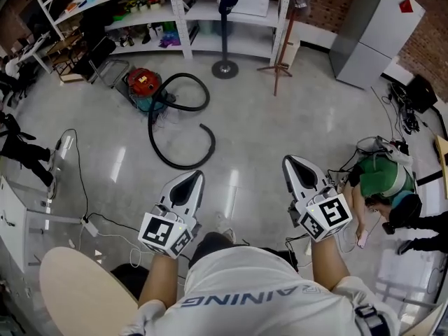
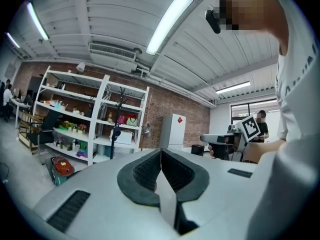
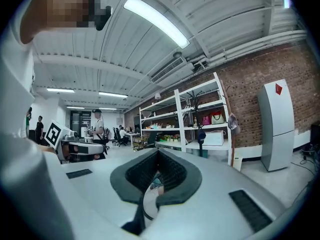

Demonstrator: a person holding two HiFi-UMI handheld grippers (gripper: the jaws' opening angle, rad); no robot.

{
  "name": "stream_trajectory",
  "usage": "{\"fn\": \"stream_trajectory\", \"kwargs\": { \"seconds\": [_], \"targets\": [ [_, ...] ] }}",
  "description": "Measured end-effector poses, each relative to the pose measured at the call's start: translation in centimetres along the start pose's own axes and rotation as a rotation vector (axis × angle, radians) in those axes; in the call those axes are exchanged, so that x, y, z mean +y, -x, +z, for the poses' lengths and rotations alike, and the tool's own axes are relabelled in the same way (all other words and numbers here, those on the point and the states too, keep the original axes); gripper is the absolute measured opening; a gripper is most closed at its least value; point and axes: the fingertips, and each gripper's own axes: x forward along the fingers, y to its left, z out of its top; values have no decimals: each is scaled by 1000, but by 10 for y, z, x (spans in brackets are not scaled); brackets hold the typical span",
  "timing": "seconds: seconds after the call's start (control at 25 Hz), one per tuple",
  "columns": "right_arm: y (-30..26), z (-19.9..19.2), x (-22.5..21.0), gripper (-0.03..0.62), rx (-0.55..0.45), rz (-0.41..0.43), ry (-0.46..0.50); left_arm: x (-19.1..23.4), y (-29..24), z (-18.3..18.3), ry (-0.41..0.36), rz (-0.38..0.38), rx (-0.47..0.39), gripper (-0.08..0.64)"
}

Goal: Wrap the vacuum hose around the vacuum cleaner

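Both tongs are narrow: left tongs (image 1: 194, 176) (image 2: 161, 152) have the jaws pressed together with nothing between them, and right tongs (image 3: 157, 154) (image 1: 290, 161) are closed too, empty. Both are held side by side at waist height, apart from each other, pointing forward over the floor (image 1: 273, 124).

Vacuum cleaner (image 1: 143, 84) (image 2: 61, 166), red top and teal base, stands on the floor well ahead of the left tongs and off to their left, far from both tongs. Vacuum hose (image 1: 183, 167), black, lies loose on the floor between the left tongs and the cleaner. One end makes a loop just beside the cleaner, and the rest curves in an open arc whose nearest bend lies just ahead of the left tongs' tips. Hose is not wrapped and neither tongs touch it.

White shelf rack (image 1: 185, 19) (image 2: 100, 114) (image 3: 175, 114) stands behind the cleaner, far ahead of the tongs. Grey cabinet (image 1: 374, 30) (image 3: 275, 124) stands far ahead-right of the right tongs. Person in green top (image 1: 381, 177) crouches on the floor just right of the right tongs.
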Motion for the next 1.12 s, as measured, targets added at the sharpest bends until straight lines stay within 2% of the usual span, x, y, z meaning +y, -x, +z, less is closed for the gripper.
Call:
{"fn": "stream_trajectory", "kwargs": {
  "seconds": [0.36, 0.56, 0.8, 0.96, 1.12],
  "targets": [
    [-124, 8, -23, 6, 13, 18, 26, 119, -65, 24, 10, 18, -20, 20],
    [-173, 10, -43, 6, 38, 47, 27, 160, -90, 29, 30, 51, -26, 20],
    [-238, 7, -80, 6, 59, 130, 14, 194, -134, 31, 45, 123, -10, 20],
    [-289, -1, -115, 6, 60, 239, 6, 218, -168, 30, 36, 232, -8, 20],
    [-334, 2, -174, 6, 64, 321, -4, 231, -226, 42, 44, 326, -27, 20]
  ]
}}
